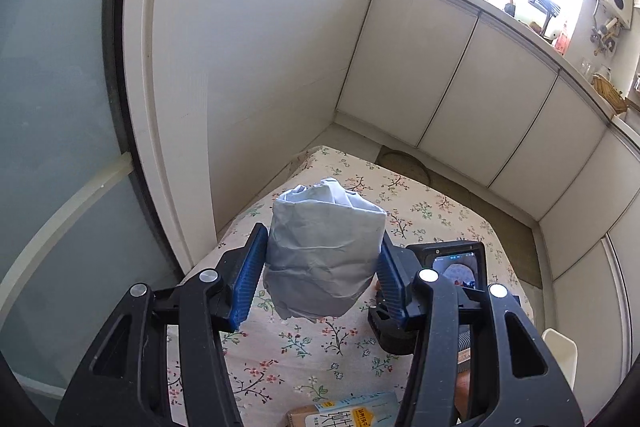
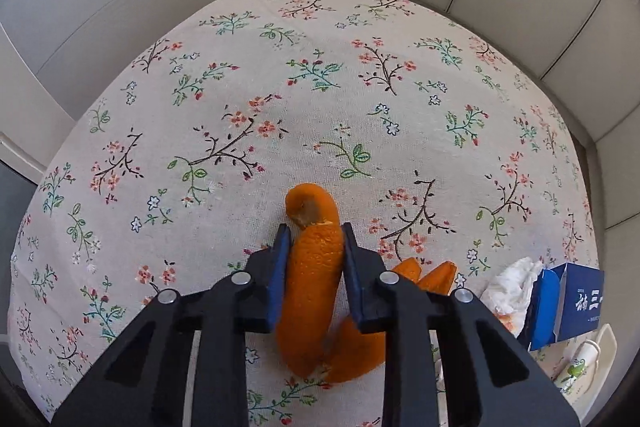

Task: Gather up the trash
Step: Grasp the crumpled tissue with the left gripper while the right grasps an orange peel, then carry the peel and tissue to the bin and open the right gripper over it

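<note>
My left gripper point(image 1: 322, 259) is shut on a crumpled pale blue paper cup point(image 1: 324, 247), held above the floral tablecloth point(image 1: 420, 203). In the right wrist view my right gripper point(image 2: 314, 239) points down at the table, its blue pads pressed on both sides of a long strip of orange peel point(image 2: 314, 267) lying on the floral tablecloth point(image 2: 280, 87). The peel's curled tip sticks out past the fingertips. More orange peel pieces point(image 2: 432, 277) lie just right of the gripper. The right gripper's body with its small screen point(image 1: 456, 263) shows behind the left gripper.
A crumpled white tissue point(image 2: 514, 291) and a blue carton point(image 2: 568, 307) sit at the table's right edge, a paper cup with a frog print point(image 2: 576, 367) below them. A printed box point(image 1: 348, 415) lies near me. White cabinets point(image 1: 480, 87) and a wall point(image 1: 260, 67) border the table.
</note>
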{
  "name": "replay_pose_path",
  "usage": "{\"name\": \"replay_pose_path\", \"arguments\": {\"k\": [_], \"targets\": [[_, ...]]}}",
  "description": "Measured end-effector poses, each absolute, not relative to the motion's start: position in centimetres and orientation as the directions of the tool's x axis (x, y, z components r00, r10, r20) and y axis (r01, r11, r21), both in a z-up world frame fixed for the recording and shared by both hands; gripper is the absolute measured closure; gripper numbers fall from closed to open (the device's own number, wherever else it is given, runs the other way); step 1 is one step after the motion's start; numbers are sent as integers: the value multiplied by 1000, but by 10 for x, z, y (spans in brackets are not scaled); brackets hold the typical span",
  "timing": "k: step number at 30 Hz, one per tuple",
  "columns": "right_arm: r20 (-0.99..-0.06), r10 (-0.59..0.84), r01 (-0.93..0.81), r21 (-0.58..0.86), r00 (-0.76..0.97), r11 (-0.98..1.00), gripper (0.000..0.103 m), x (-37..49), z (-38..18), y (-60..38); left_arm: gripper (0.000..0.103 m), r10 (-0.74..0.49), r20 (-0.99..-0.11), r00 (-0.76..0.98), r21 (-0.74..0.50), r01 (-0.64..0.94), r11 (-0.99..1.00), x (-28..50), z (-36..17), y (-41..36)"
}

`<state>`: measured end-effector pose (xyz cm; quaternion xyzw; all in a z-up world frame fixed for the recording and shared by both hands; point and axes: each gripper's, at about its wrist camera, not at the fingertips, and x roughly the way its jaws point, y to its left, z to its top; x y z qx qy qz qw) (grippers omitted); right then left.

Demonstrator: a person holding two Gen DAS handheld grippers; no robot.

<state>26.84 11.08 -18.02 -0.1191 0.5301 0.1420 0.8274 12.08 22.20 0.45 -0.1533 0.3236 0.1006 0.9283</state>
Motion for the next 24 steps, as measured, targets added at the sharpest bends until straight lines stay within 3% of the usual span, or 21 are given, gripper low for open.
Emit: {"name": "replay_pose_path", "arguments": {"k": [11,24], "targets": [[-817,248,-313,87,521,946,84,242,-108,72,53,101,-647,755,-227,-317,921,129,0,215],[-681,189,-222,40,707,974,84,203,-34,-10,53,45,-576,817,-220,-207,953,127,18,157]]}}
